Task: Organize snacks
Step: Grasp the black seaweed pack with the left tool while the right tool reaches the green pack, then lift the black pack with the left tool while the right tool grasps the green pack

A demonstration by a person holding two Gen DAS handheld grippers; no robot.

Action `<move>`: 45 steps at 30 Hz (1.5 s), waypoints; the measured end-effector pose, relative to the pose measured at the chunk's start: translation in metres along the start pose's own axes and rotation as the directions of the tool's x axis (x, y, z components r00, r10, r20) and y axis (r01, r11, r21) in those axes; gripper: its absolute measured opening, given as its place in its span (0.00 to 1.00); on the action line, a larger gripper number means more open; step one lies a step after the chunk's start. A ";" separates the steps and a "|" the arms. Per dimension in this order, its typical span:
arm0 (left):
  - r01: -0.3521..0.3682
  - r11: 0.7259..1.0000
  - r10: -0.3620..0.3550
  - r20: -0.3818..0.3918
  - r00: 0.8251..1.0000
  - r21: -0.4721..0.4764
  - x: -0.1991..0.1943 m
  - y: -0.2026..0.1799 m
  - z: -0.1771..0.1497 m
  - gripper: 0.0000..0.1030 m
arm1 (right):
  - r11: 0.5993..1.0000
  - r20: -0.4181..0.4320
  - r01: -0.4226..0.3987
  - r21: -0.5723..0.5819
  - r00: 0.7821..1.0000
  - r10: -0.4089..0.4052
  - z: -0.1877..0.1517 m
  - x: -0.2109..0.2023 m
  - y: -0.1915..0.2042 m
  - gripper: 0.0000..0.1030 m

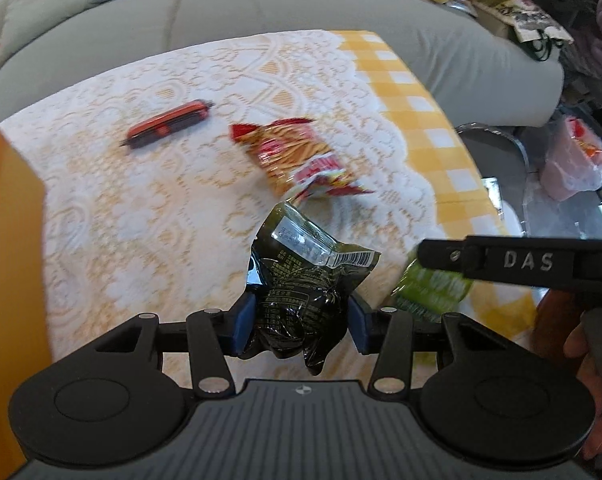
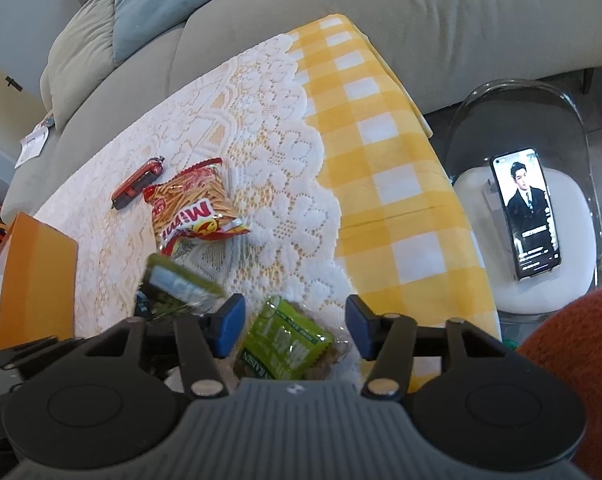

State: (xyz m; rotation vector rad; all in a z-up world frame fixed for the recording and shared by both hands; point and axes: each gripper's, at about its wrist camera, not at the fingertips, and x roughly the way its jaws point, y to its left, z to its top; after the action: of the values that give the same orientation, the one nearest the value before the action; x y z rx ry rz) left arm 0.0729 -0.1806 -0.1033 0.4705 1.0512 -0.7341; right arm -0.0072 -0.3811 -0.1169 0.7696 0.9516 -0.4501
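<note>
My left gripper [image 1: 301, 324] is shut on a dark green snack packet [image 1: 301, 276] and holds it above the lace cloth; the packet also shows in the right wrist view [image 2: 177, 284]. My right gripper [image 2: 295, 330] is open, its pads on either side of a light green snack packet [image 2: 285, 344] lying on the table; that packet also shows in the left wrist view [image 1: 433, 288]. A red and yellow bag of stick snacks [image 2: 193, 208] [image 1: 297, 156] lies mid-table. A thin red sausage-like stick [image 1: 167, 122] [image 2: 139, 182] lies beyond it.
An orange box [image 2: 37, 276] [image 1: 9, 240] stands at the table's left. The table has a lace cloth [image 2: 261, 152] over yellow check cloth [image 2: 381, 152]. A grey sofa [image 2: 381, 8] runs behind. A clear chair with a phone [image 2: 527, 212] stands right.
</note>
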 end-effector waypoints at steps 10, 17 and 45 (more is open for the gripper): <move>-0.085 0.995 0.084 -0.033 0.996 -0.044 -0.013 0.018 -0.027 0.53 | 0.997 -0.069 0.052 -0.059 0.996 -0.056 -0.018 0.003 0.014 0.63; -0.056 0.991 0.051 -0.049 0.998 -0.125 -0.012 0.037 -0.050 0.53 | 0.992 -0.087 0.065 -0.112 0.993 -0.075 -0.024 0.008 0.021 0.64; -0.083 0.991 0.078 -0.043 0.996 -0.107 0.001 0.046 -0.067 0.43 | 0.853 -0.041 0.061 -0.518 0.995 -0.096 -0.051 0.022 0.073 0.57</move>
State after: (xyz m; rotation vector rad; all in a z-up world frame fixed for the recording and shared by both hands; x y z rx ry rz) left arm 0.0662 -0.1052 -0.1324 0.4319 1.0960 -0.5949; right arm 0.0234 -0.2957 -0.1255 0.2543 1.1058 -0.2189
